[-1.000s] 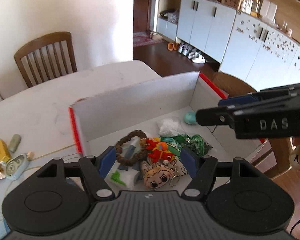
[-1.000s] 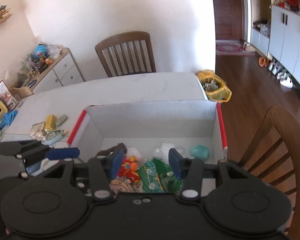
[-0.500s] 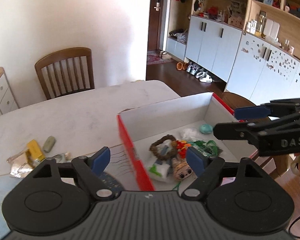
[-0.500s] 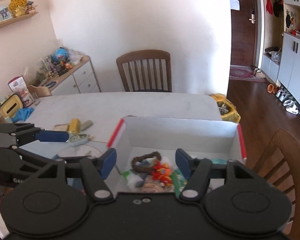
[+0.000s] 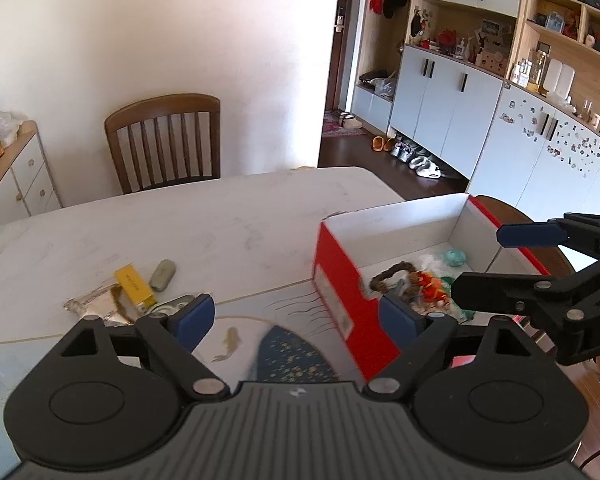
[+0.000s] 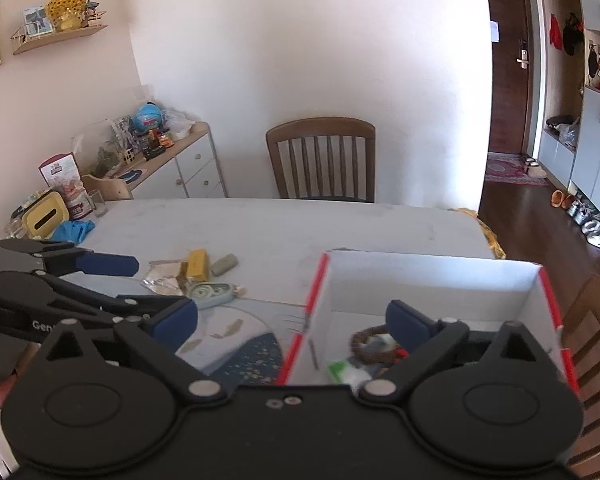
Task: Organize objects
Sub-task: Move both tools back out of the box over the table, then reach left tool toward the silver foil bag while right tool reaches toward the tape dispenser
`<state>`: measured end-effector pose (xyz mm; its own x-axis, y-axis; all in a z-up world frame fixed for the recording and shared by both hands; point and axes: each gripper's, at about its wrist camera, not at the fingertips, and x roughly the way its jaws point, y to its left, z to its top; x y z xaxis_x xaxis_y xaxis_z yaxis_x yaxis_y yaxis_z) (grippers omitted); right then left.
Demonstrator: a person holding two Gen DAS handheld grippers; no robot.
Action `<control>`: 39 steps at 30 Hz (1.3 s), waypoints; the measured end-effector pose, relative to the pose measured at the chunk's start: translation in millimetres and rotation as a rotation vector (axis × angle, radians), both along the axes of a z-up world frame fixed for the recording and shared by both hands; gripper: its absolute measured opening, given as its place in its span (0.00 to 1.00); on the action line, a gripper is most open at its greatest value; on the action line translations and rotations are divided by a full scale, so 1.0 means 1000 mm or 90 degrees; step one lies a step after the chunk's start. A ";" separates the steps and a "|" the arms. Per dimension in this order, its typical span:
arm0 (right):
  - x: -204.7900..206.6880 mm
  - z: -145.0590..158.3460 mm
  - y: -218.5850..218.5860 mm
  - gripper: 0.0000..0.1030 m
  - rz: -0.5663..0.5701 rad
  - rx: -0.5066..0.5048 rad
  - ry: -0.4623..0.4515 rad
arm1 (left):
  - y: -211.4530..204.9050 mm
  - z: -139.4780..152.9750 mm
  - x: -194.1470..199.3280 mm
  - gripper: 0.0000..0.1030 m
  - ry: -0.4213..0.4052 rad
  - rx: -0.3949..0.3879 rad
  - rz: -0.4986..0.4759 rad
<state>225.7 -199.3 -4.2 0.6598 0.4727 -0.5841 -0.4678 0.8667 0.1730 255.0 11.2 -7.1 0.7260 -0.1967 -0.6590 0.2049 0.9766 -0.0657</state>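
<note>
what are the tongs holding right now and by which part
Nothing. Left tongs and right tongs are both opening with nothing between their jaws.

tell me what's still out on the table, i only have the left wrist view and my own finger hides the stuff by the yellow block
Observer: The right wrist view shows a pale green dispenser lying just on the near side of the yellow block.
Operator: anything further left than that
Observer: Yes, a yellow tissue box and a blue cloth sit at the far left corner of the table.
Operator: is the right hand-held gripper carrying something
Observer: No. The right hand-held gripper is opening with nothing gripped, and it straddles the left wall of the box.
</note>
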 end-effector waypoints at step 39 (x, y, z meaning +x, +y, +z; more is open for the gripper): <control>0.067 -0.077 0.174 0.99 -0.047 -0.049 0.107 | 0.194 -0.096 0.050 1.00 0.021 0.003 0.045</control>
